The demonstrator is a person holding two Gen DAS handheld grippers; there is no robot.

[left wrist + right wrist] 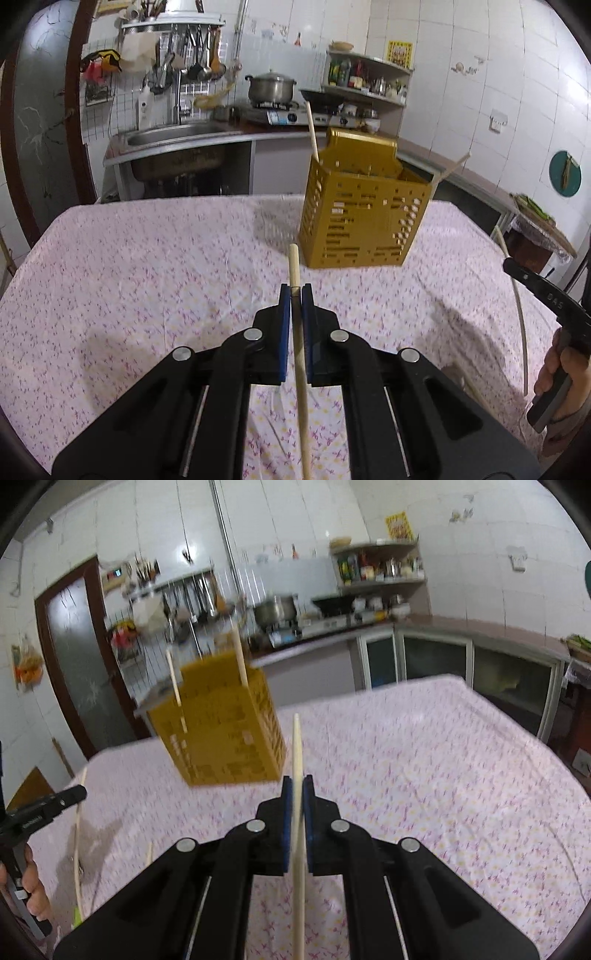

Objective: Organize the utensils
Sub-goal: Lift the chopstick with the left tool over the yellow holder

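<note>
Left gripper (296,291) pinching chopstick (300,354); right gripper (297,784) clamped on second chopstick (298,853). Gold slotted utensil holder (364,218) upright on floral tablecloth (147,266), two chopsticks (312,129) inside.

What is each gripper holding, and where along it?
Left gripper: chopstick, clamped near its thick end. Right gripper: another chopstick, gripped slightly below its tip.
</note>
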